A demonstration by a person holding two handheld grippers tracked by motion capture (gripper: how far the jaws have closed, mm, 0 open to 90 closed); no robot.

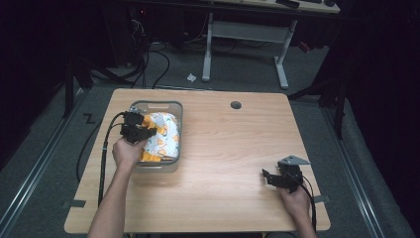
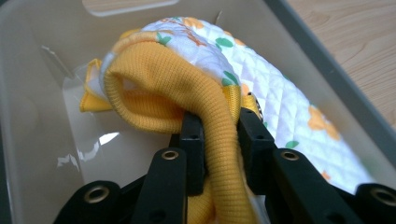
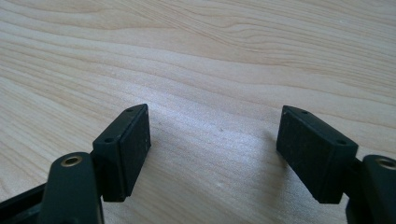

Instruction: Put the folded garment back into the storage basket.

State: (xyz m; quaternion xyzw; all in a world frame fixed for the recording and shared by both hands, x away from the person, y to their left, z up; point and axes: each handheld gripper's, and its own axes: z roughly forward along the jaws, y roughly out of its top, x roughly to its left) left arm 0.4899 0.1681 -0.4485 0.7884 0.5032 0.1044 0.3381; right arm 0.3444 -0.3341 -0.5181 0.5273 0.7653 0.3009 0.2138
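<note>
Here, left gripper (image 2: pixel 215 133) pinches yellow cuff (image 2: pixel 187 88) in bin (image 1: pixel 174 106); right gripper (image 3: pixel 215 154) spread over wooden table (image 1: pixel 233 148)

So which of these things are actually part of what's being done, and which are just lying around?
Part of the job:
- quilted garment, its yellow ribbed edge clamped in the left gripper
- grey bin that holds it
- left gripper

Just there:
- right gripper, open over bare table
- white scrap on the floor
- white desk frame behind
</note>
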